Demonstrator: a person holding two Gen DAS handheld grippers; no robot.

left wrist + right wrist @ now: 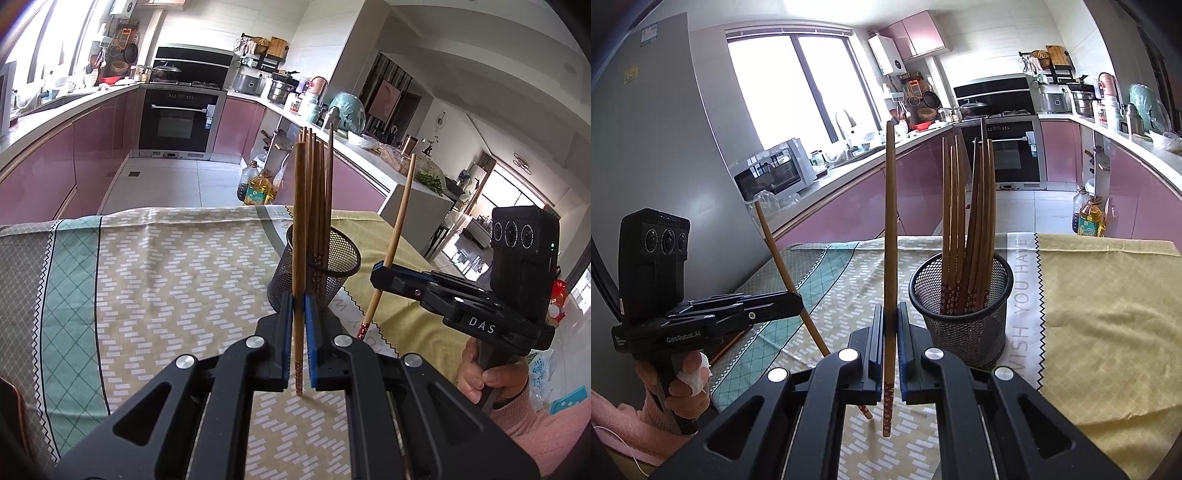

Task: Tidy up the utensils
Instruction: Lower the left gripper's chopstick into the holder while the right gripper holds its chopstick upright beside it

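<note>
A black mesh cup stands on the tablecloth and holds several wooden chopsticks upright; it also shows in the right wrist view. My left gripper is shut on one chopstick, held upright just in front of the cup. My right gripper is shut on another chopstick, held upright left of the cup. In the left wrist view the right gripper sits right of the cup with its chopstick tilted. In the right wrist view the left gripper holds its chopstick tilted.
The table carries a patterned cloth with a yellow section on the right. Pink kitchen cabinets, an oven and oil bottles on the floor lie beyond the table's far edge.
</note>
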